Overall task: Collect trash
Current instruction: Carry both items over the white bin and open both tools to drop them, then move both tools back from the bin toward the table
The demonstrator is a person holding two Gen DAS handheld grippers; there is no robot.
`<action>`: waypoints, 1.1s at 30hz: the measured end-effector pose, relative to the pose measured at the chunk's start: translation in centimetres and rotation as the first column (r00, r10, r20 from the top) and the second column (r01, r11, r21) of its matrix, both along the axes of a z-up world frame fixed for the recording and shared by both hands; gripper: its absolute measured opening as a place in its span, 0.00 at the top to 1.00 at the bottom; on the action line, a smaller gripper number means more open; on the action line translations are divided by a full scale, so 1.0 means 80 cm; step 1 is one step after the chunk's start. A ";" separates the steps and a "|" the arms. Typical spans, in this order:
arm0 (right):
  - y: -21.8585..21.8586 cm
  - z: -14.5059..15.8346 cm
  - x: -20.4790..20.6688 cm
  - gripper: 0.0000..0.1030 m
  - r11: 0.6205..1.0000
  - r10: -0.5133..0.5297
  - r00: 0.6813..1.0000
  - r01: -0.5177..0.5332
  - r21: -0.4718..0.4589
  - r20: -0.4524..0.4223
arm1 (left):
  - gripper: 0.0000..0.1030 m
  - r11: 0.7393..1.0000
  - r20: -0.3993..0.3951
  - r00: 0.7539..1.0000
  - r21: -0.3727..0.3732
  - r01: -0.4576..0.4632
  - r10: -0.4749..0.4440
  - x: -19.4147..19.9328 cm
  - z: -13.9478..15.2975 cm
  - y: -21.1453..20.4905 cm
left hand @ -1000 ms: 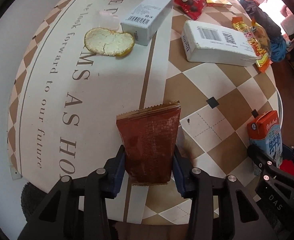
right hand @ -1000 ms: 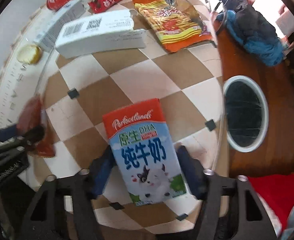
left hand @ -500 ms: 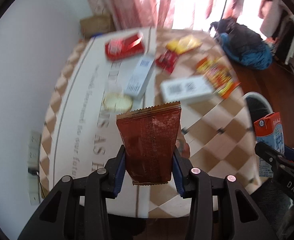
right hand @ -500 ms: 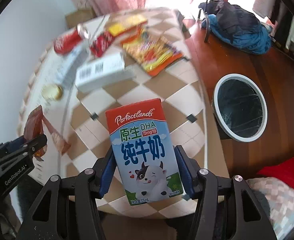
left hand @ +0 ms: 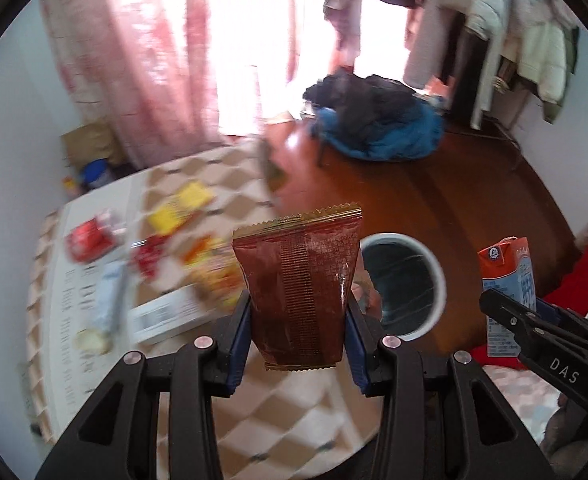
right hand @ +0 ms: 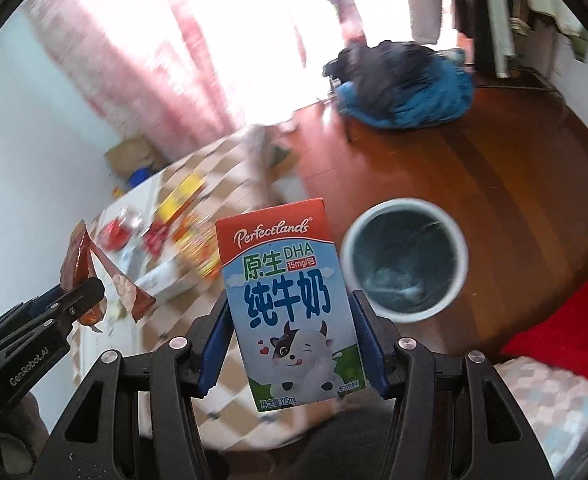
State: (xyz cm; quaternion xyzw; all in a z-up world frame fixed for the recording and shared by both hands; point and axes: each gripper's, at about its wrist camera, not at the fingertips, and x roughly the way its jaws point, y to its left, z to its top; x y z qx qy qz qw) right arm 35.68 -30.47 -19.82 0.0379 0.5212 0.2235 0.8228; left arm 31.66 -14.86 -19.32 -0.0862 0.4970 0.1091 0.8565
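My left gripper [left hand: 298, 340] is shut on a brown snack wrapper [left hand: 300, 284] and holds it up in the air, above the table's near edge. My right gripper [right hand: 290, 356] is shut on a blue and orange milk carton [right hand: 290, 300], also held in the air. The white round trash bin [left hand: 404, 284] stands on the wooden floor right of the table; in the right wrist view the bin [right hand: 404, 264] lies just right of the carton. The carton [left hand: 508, 276] and right gripper show at the right of the left wrist view.
The checkered table [left hand: 198, 400] carries a red can [left hand: 90, 236], a white box [left hand: 166, 316], a yellow packet [left hand: 182, 204], a peel [left hand: 92, 340] and snack bags. A blue and black clothes heap [left hand: 374, 124] lies on the floor. A red cloth [right hand: 566, 320] is at right.
Both grippers rose well above the table with the wrapper and the carton and swung right; the bin and floor came into view.
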 end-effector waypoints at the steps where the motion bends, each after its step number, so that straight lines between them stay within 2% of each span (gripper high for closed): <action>1: -0.014 -0.003 0.009 0.43 1.000 -0.017 1.000 0.017 -0.006 0.001 | 0.63 1.000 -0.006 1.000 -0.009 0.014 -0.015 0.017 -0.010 -0.011; 5: -0.066 -0.031 0.056 0.43 0.996 -0.085 0.996 0.085 -0.026 -0.012 | 0.63 0.996 -0.057 0.996 -0.067 0.064 -0.068 0.084 -0.061 -0.046; 12: -0.128 -0.129 0.135 0.43 0.986 -0.159 0.978 0.150 -0.078 -0.132 | 0.63 0.974 -0.195 0.973 -0.210 0.085 -0.126 0.186 -0.177 -0.084; 17: -0.142 -0.205 0.178 0.43 0.982 -0.168 0.964 0.146 -0.117 -0.206 | 0.63 0.965 -0.273 0.952 -0.252 0.071 -0.141 0.230 -0.242 -0.099; 22: -0.148 -0.274 0.216 0.44 0.979 -0.176 0.948 0.141 -0.147 -0.265 | 0.62 0.967 -0.326 0.935 -0.250 0.053 -0.136 0.247 -0.277 -0.099; 24: -0.149 -0.296 0.229 0.44 0.979 -0.178 0.942 0.140 -0.148 -0.284 | 0.54 0.971 -0.330 0.935 -0.236 0.051 -0.129 0.246 -0.280 -0.102; 25: -0.148 -0.304 0.235 0.44 0.979 -0.177 0.940 0.139 -0.146 -0.291 | 0.44 0.972 -0.335 0.934 -0.229 0.046 -0.123 0.247 -0.283 -0.099; 27: -0.147 -0.319 0.245 0.44 0.980 -0.179 0.935 0.144 -0.134 -0.306 | 0.35 0.975 -0.333 0.936 -0.216 0.042 -0.114 0.241 -0.279 -0.096; 29: -0.144 -0.326 0.251 0.43 0.981 -0.177 0.934 0.141 -0.137 -0.309 | 0.19 0.979 -0.331 0.938 -0.199 0.036 -0.101 0.234 -0.275 -0.093; 33: -0.140 -0.333 0.252 0.33 0.981 -0.168 0.937 0.130 -0.142 -0.307 | 0.08 0.988 -0.333 0.939 -0.150 0.038 -0.087 0.223 -0.269 -0.088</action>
